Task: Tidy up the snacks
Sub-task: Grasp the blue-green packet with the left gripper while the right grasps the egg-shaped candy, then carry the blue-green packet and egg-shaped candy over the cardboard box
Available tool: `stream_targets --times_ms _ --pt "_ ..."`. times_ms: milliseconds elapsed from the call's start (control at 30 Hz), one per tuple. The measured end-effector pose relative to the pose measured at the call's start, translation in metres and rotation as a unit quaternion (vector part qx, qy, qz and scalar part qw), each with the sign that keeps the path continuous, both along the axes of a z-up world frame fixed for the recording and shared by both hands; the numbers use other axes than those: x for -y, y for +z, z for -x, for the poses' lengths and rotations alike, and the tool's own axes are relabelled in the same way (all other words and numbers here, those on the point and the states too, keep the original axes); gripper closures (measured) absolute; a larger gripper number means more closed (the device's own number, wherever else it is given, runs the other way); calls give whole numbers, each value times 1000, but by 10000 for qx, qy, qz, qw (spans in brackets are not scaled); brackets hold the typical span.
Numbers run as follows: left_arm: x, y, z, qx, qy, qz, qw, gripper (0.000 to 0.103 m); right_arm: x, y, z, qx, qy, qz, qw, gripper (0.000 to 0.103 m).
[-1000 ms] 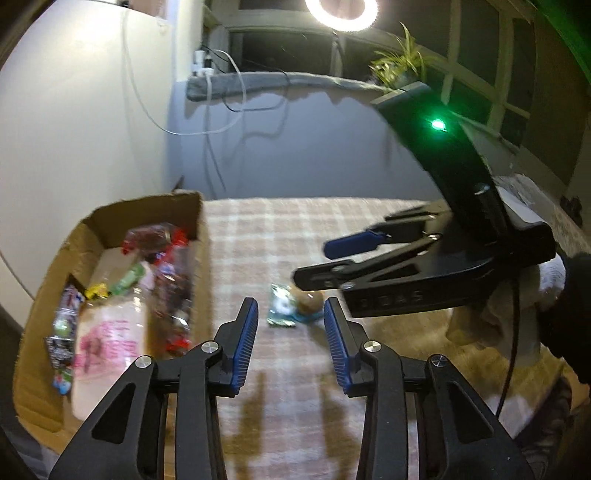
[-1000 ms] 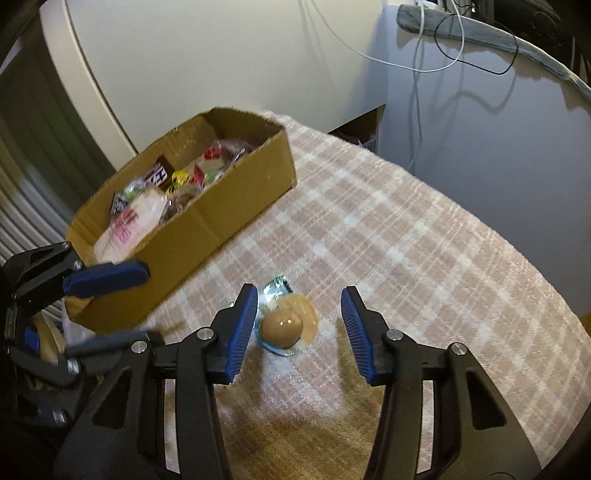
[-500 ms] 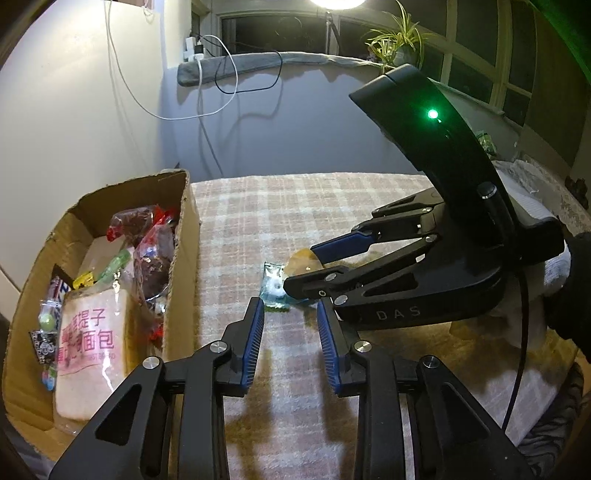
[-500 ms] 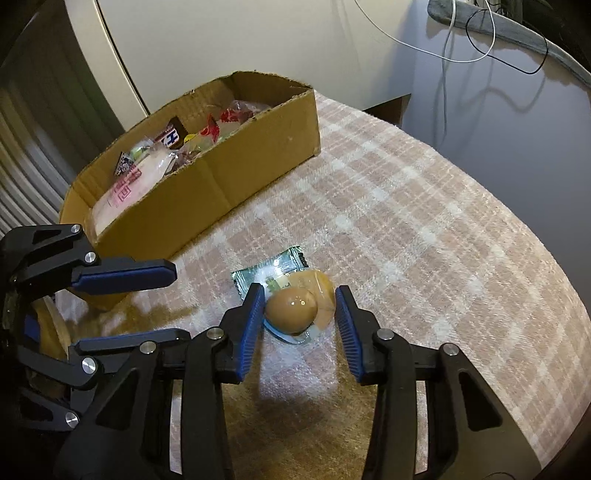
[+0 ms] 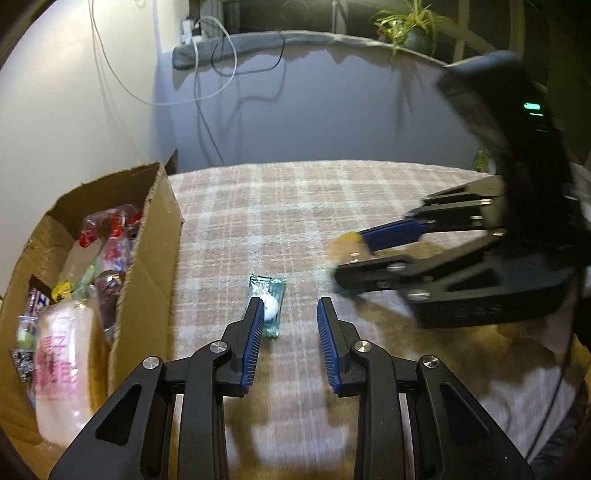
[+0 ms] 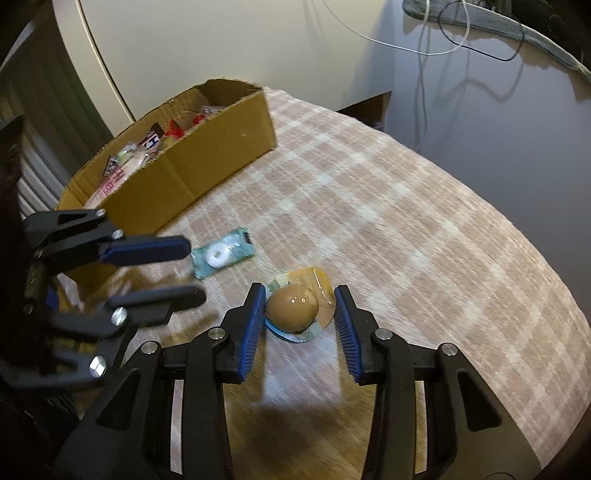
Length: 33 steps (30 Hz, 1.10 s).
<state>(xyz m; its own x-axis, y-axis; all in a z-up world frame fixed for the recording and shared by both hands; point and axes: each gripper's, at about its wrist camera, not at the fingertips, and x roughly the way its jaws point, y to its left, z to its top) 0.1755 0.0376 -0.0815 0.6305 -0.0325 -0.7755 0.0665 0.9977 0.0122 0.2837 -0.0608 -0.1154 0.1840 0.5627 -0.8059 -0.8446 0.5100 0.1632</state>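
Observation:
My right gripper point(image 6: 300, 301) is shut on a packaged brown egg point(image 6: 292, 307) and holds it a little above the checked tablecloth; in the left wrist view the right gripper point(image 5: 349, 254) holds it at the right, blurred. A teal candy packet point(image 5: 266, 301) with a white ring lies on the cloth beside my left gripper's left finger; it also shows in the right wrist view point(image 6: 221, 256). My left gripper point(image 5: 290, 315) is open and empty just above it. A cardboard box point(image 5: 147, 266) with several snacks stands at the left.
The box point(image 6: 207, 155) stands along the table's left edge, near a white wall. The checked tablecloth point(image 6: 406, 221) covers a round table. Cables hang down the wall behind point(image 5: 207, 85). A potted plant point(image 5: 410, 22) sits on the back ledge.
My right gripper has lifted the egg and moved right, away from the teal packet. My left gripper has opened a little and moved toward the packet.

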Motion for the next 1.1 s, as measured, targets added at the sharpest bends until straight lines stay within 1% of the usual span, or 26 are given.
stream_targets --times_ms 67,200,300,367,433,467,500,533,600,767,933,1100 --pt "2 -4 -6 -18 94 -166 9998 73 8 -1 -2 5 -26 -16 10000 63" --pt "0 -11 -17 -120 280 -282 9991 60 17 -1 -3 15 -39 -66 10000 63" --pt "1 -14 -22 -179 304 -319 9989 59 22 0 -3 42 -26 -89 9999 63" --pt "-2 -14 -24 -260 365 -213 9988 58 24 0 -2 67 -26 -99 9999 63" --pt "-3 -15 -24 -277 402 -136 9987 60 26 1 -1 78 -27 -109 9999 63" --pt "-1 -16 -21 -244 388 -171 9988 61 26 1 -1 78 -24 -113 9999 63" --pt "2 -16 -19 -208 339 -237 9989 64 27 1 0 83 -22 -115 9999 63" --pt "5 -16 -18 -178 281 -304 9990 71 28 1 1 92 -20 -113 9999 63" --pt "11 -17 -16 -144 155 -400 9990 79 29 1 2 130 -18 -88 9999 63" --pt "14 -17 -15 -100 120 -529 9985 81 27 1 8 306 -46 15 9995 63" --pt "15 -16 -13 -54 165 -501 9986 82 27 2 12 395 -110 37 9992 66" --pt "14 -10 -6 27 170 -363 9992 82 33 3 14 398 -215 2 9990 68"
